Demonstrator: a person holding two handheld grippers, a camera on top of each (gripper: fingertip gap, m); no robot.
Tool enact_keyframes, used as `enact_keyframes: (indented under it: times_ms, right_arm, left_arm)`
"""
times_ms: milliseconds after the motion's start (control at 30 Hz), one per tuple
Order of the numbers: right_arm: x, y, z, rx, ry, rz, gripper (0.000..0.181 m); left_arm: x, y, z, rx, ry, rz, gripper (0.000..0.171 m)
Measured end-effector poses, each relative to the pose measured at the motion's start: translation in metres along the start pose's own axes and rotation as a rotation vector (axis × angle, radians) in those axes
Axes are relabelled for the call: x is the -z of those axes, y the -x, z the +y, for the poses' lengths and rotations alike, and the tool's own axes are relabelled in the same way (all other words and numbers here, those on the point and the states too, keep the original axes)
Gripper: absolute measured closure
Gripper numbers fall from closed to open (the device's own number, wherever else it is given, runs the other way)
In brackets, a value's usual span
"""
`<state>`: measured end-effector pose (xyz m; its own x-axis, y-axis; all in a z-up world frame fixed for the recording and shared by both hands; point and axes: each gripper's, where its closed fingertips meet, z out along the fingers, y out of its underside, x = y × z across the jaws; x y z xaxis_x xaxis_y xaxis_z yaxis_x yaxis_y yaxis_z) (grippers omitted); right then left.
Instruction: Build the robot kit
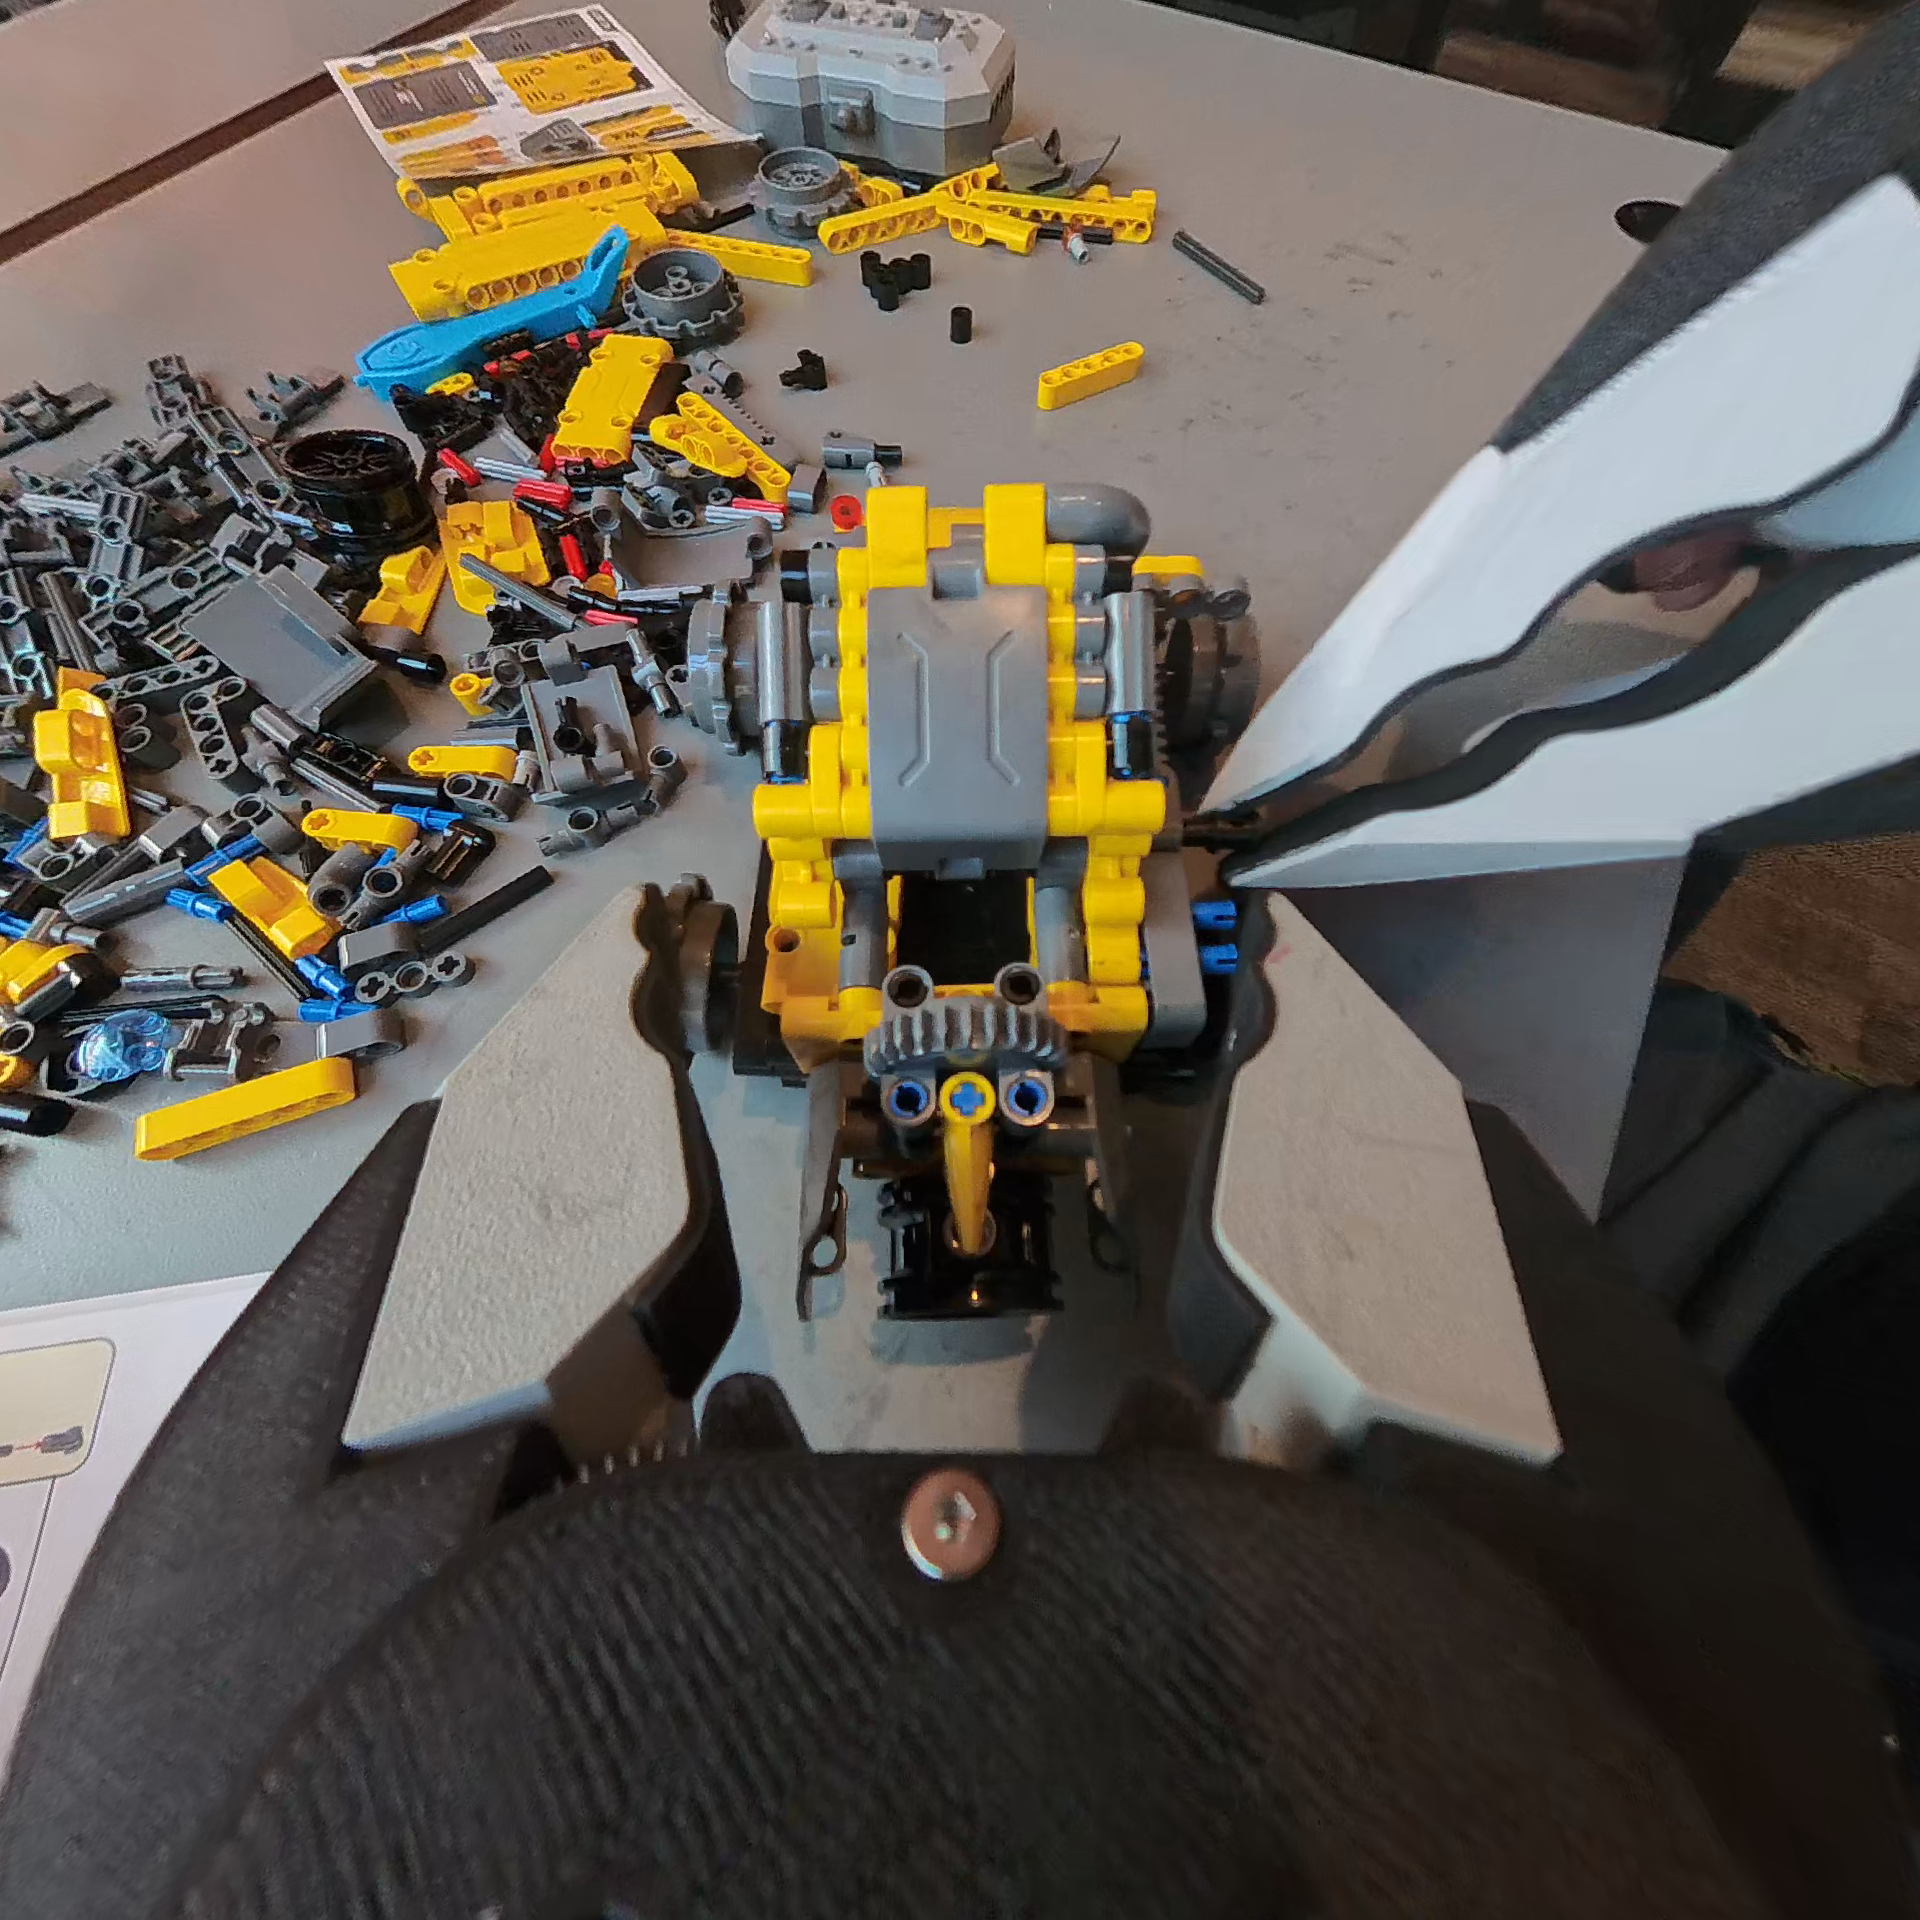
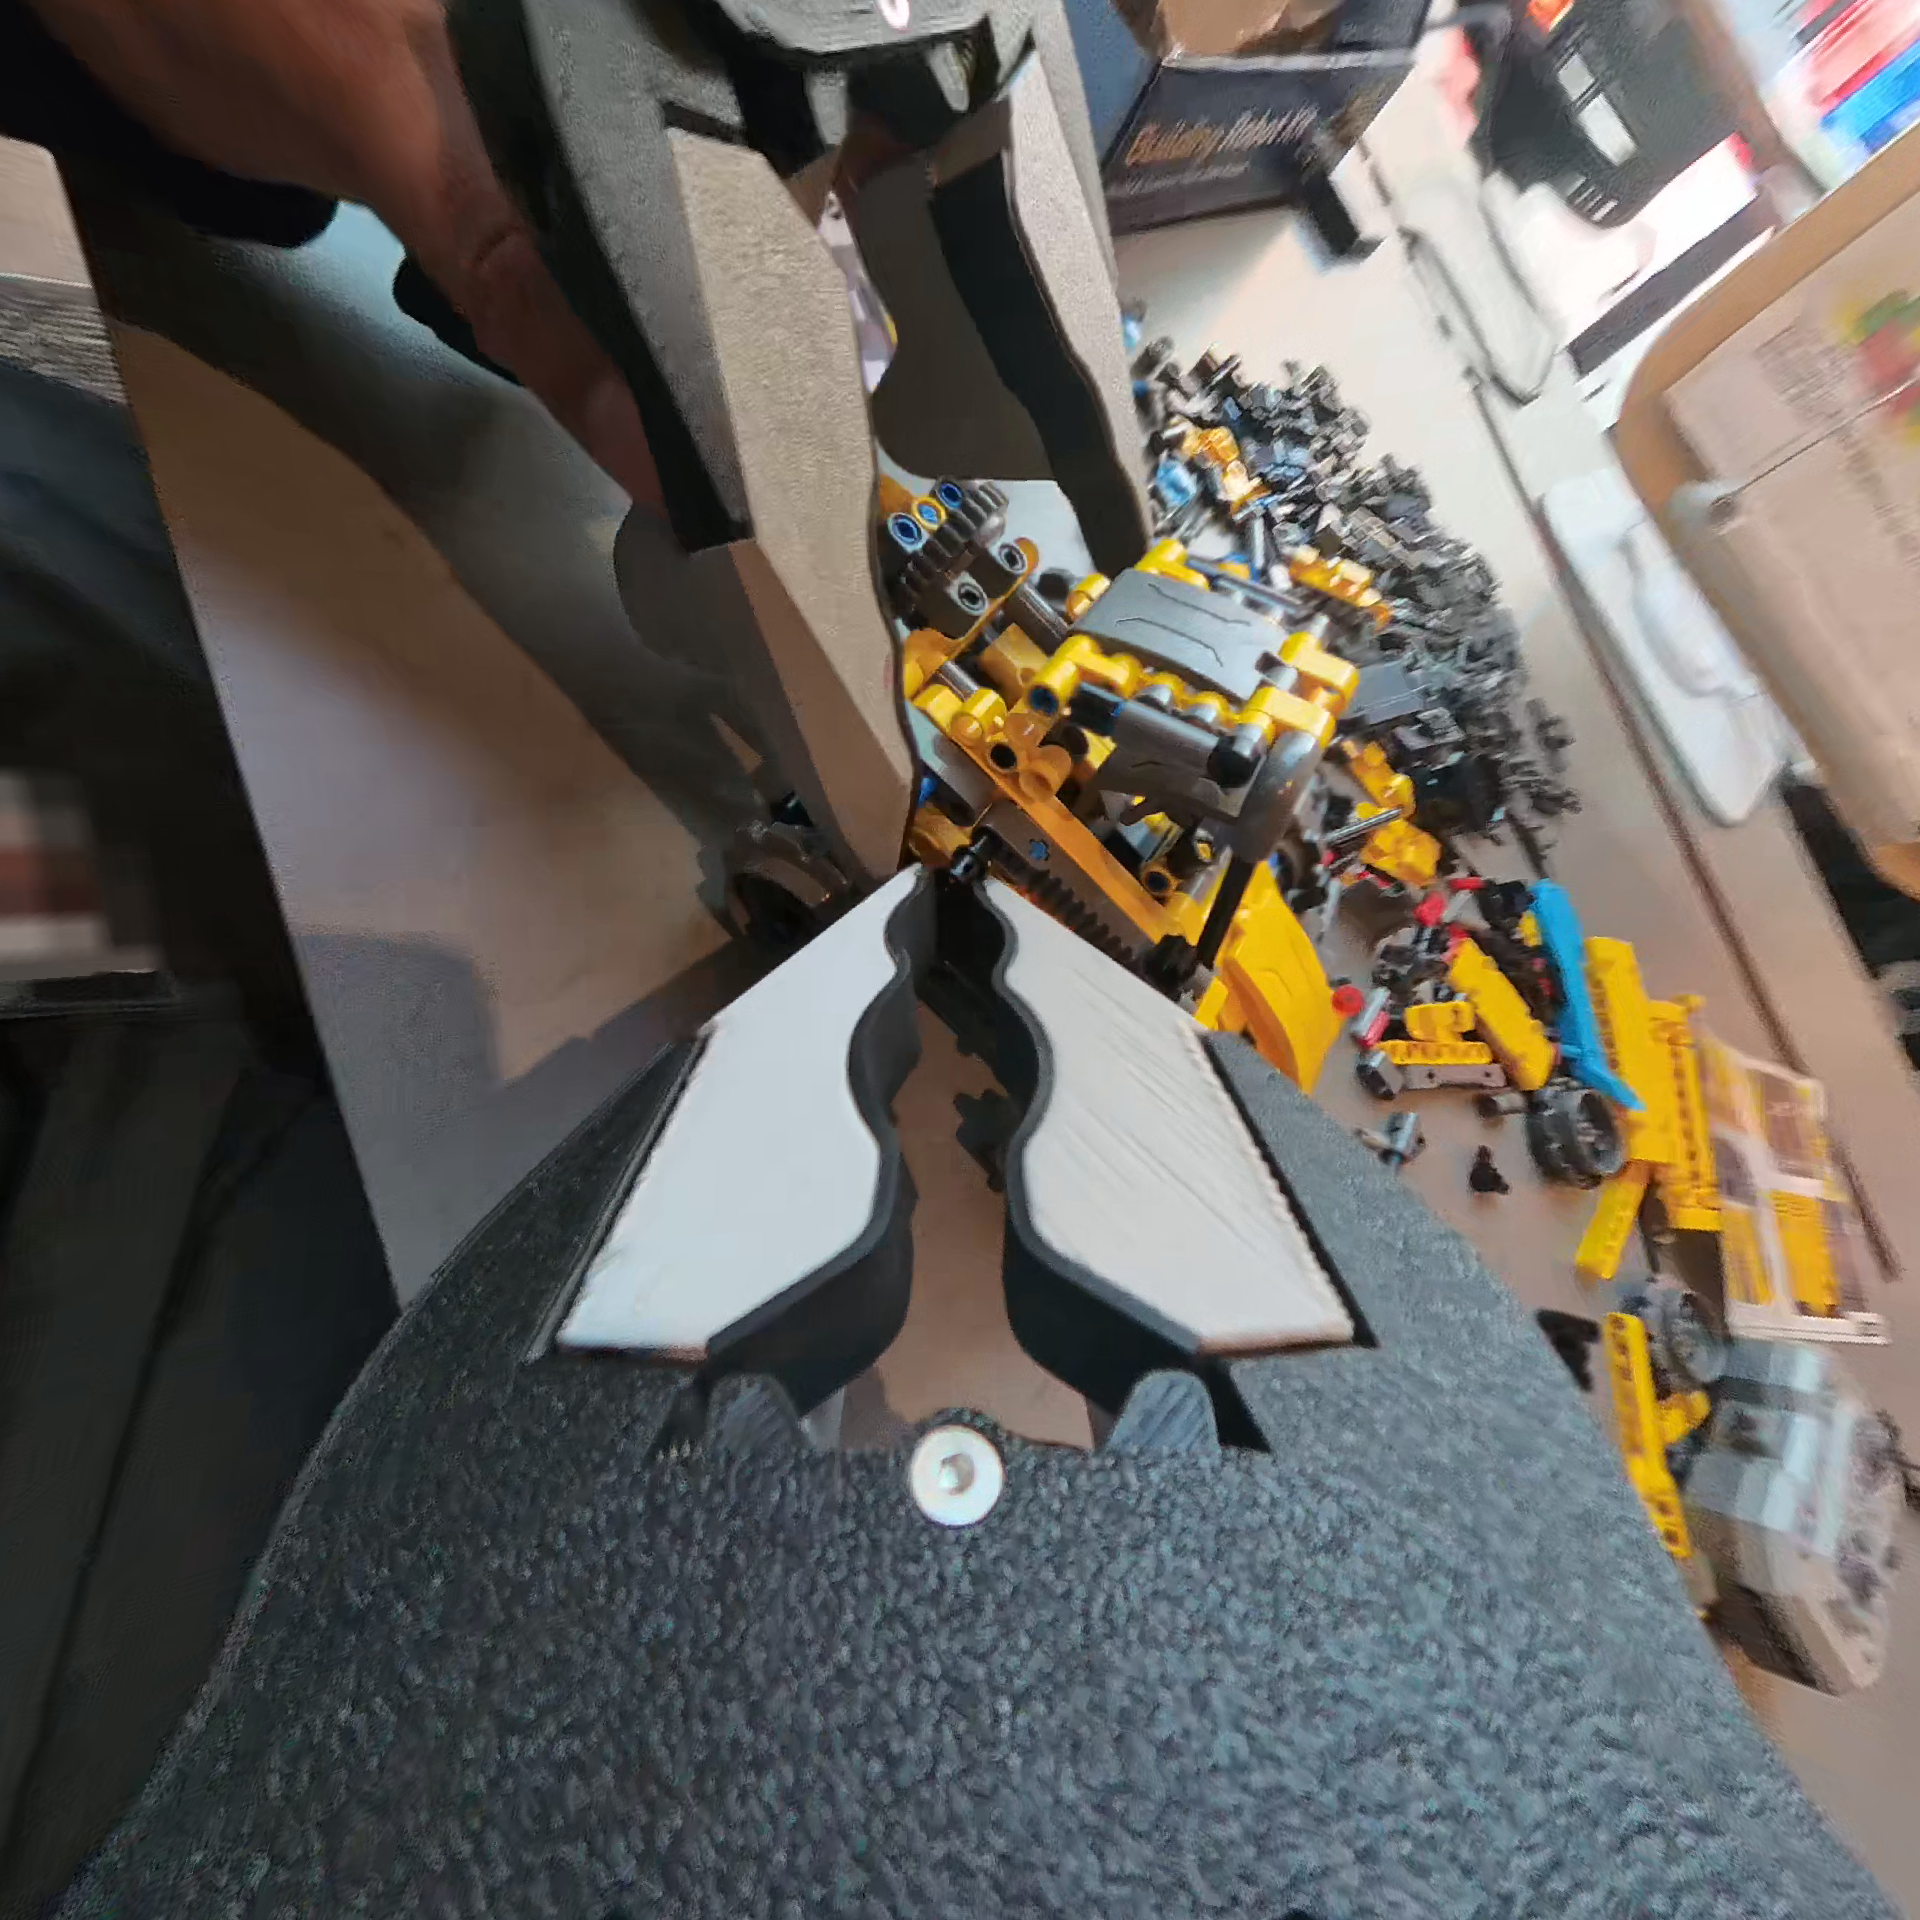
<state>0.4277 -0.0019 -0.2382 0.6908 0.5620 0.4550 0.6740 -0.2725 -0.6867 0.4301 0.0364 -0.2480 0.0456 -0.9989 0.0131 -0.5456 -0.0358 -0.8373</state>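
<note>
Yellow-and-grey brick vehicle (image 1: 961, 790) stands on the grey table (image 1: 1351, 343), clamped between the left gripper (image 1: 951, 977) fingers. Right gripper (image 2: 951, 894), nearly closed, pinches a small black pin (image 2: 966, 864) at the vehicle's side. Oblique pressure could dislodge pin or skew vehicle.

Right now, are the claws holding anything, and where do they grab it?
The left claw clamps the yellow and grey brick vehicle by its two sides near the gear end. The right claw pinches a small black pin at the vehicle's side.
</note>
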Motion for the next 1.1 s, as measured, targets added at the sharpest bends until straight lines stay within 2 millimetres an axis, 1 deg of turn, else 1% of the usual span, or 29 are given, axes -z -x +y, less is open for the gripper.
enact_keyframes:
  times_ms: [67, 100, 133, 233, 267, 333, 467, 500, 567, 633, 733, 800, 833, 900, 933, 1000, 1033, 1100]
  right_arm:
    - [-0.001, 0.000, 0.000, -0.058, 0.039, -0.052, 0.176]
    - [-0.001, -0.001, 0.000, -0.062, 0.046, -0.051, 0.176]
    - [-0.002, -0.002, 0.000, -0.074, 0.042, -0.044, 0.177]
    - [-0.004, -0.002, 0.001, -0.211, 0.028, -0.136, 0.177]
    - [-0.004, -0.002, 0.002, -0.203, 0.028, -0.144, 0.176]
    - [-0.005, -0.004, 0.001, -0.144, 0.030, -0.095, 0.175]
    - [-0.003, -0.001, 0.002, -0.066, 0.011, -0.054, 0.175]
    - [-0.002, -0.004, 0.004, -0.061, 0.014, -0.033, 0.172]
    - [0.000, -0.003, 0.008, -0.093, 0.015, -0.051, 0.168]
    - [0.004, -0.002, 0.009, -0.148, -0.011, -0.072, 0.160]
    - [0.011, -0.004, 0.013, -0.189, -0.029, -0.070, 0.155]
    - [0.019, -0.005, 0.014, -0.213, -0.064, -0.071, 0.155]
    - [0.022, -0.006, 0.013, -0.221, -0.089, -0.068, 0.154]
    - [0.029, -0.012, 0.012, -0.221, -0.138, -0.021, 0.145]
    - [0.033, -0.014, 0.011, -0.219, -0.168, 0.002, 0.144]
    - [0.039, -0.013, 0.009, -0.230, -0.210, 0.013, 0.157]
    - [0.041, -0.012, 0.009, -0.245, -0.228, 0.012, 0.160]
    - [0.045, -0.017, 0.014, -0.280, -0.248, 0.036, 0.162]
  left_arm:
    - [0.001, 0.001, 0.000, -0.005, 0.005, -0.011, 0.067]
    - [0.004, -0.009, -0.001, -0.026, 0.007, 0.044, 0.083]
    - [0.002, -0.006, -0.001, -0.024, 0.006, 0.009, 0.087]
    - [0.001, -0.002, -0.004, 0.001, -0.008, 0.000, 0.087]
    - [0.001, -0.002, -0.004, -0.001, -0.004, 0.004, 0.087]
    - [0.000, -0.001, -0.005, -0.007, 0.005, 0.013, 0.087]
    - [0.002, -0.005, -0.004, -0.015, -0.001, 0.030, 0.087]
    - [0.003, -0.004, -0.004, -0.013, -0.011, 0.021, 0.086]
    - [0.004, -0.001, -0.003, -0.003, -0.026, 0.005, 0.080]
    - [0.009, -0.002, -0.004, 0.012, -0.057, 0.015, 0.079]
    - [0.023, 0.001, -0.004, 0.027, -0.084, 0.021, 0.072]
    - [0.030, 0.008, -0.001, 0.035, -0.077, 0.014, 0.067]
    - [0.033, 0.010, 0.000, 0.045, -0.072, 0.016, 0.068]
    - [0.036, 0.011, 0.003, 0.068, -0.075, 0.038, 0.067]
    - [0.039, 0.008, 0.002, 0.080, -0.081, 0.061, 0.068]
    - [0.047, 0.002, -0.004, 0.081, -0.129, 0.088, 0.074]
    - [0.053, 0.002, -0.010, 0.072, -0.168, 0.083, 0.080]
    - [0.064, 0.002, -0.019, 0.069, -0.224, 0.071, 0.085]
